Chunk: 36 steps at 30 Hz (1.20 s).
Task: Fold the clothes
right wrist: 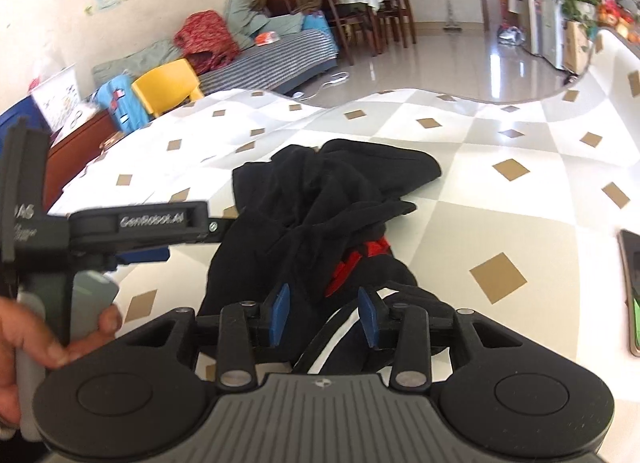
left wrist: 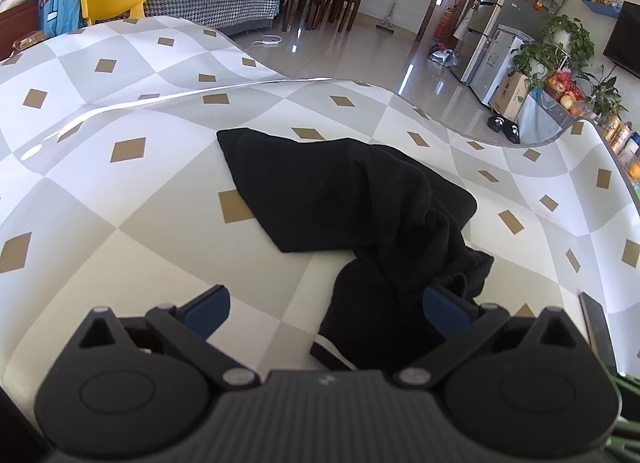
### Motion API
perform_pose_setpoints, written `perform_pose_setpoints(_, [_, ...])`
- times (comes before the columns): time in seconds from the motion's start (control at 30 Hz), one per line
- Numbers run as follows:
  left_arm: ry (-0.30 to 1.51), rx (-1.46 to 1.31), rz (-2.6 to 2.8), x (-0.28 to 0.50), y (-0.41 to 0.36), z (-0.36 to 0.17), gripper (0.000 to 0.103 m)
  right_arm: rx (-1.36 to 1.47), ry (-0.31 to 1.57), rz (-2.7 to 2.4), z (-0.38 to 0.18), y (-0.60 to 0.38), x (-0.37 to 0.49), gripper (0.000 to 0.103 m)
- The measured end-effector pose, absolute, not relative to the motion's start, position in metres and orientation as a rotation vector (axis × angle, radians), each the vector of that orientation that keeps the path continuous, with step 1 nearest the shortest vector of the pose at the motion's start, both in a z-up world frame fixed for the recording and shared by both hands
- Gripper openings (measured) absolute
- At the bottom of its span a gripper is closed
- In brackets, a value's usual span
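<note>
Black garment (left wrist: pixel 360 207) is lying bunched and twisted on the checked tablecloth (left wrist: pixel 120 191), its long axis running away from both grippers toward the far table edge. Left gripper (left wrist: pixel 324 313) is hovering with jaws spread wide, the near end of the cloth sitting against its right-hand finger rather than centred. Right gripper (right wrist: pixel 326 313) is standing over the near end with jaws partly parted, striped hem and a red patch (right wrist: pixel 358 259) lying between and just ahead of them; not pinching anything. Right gripper is sitting nearer the cloth's end; judging it better placed for a grab
</note>
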<state>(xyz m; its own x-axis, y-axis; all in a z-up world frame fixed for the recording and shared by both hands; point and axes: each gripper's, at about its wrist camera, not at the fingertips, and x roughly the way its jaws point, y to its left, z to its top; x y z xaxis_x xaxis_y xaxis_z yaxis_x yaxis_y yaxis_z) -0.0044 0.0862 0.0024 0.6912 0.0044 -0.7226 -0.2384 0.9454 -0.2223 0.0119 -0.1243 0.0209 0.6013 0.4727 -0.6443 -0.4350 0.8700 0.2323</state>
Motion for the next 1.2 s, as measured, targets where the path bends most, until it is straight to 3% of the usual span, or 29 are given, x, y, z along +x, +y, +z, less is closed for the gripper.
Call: perform_pose_setpoints(1.2, [0.949,-0.149,0.044,0.003,0.047,-0.042,0.103,0.624,0.981,0.339,-0.030,-0.151,0.140,0.045])
